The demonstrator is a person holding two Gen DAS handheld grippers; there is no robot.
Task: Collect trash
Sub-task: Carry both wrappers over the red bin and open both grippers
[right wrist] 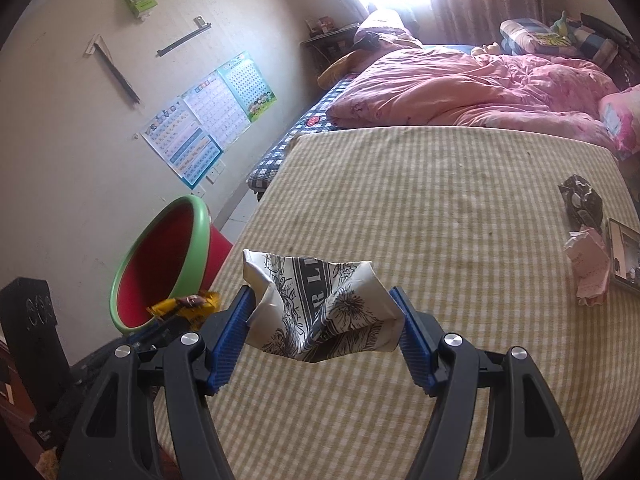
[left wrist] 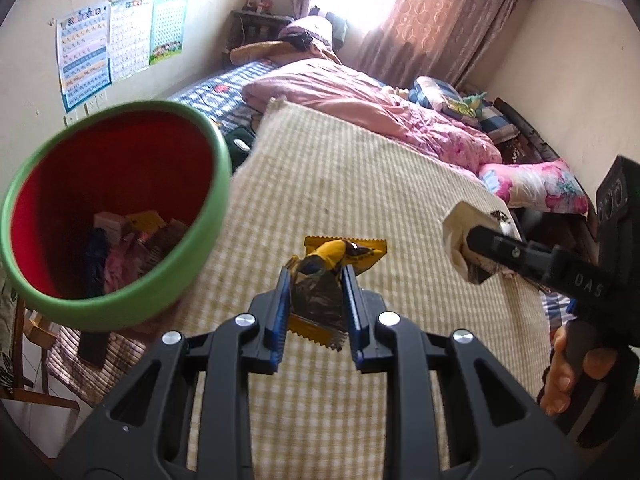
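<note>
My left gripper (left wrist: 314, 276) is shut on a crumpled yellow snack wrapper (left wrist: 332, 264), held above the checked bed mat (left wrist: 360, 168). The red bin with a green rim (left wrist: 116, 208) hangs close at the left, with several bits of trash inside. My right gripper (right wrist: 324, 300) is shut on a crushed white carton with black print (right wrist: 320, 308). In the left wrist view that carton (left wrist: 460, 240) shows at the right in the right gripper's fingers (left wrist: 504, 246). In the right wrist view the bin (right wrist: 164, 264) stands left of the mat, with the yellow wrapper (right wrist: 188, 306) in front of it.
On the mat's right edge lie a dark crumpled wrapper (right wrist: 582, 200), a pink crumpled paper (right wrist: 588, 268) and a phone (right wrist: 624, 256). A pink quilt (right wrist: 460, 88) and pillows cover the far bed. A person's hand (left wrist: 564, 376) holds the right gripper's handle. Posters (left wrist: 104, 44) hang on the wall.
</note>
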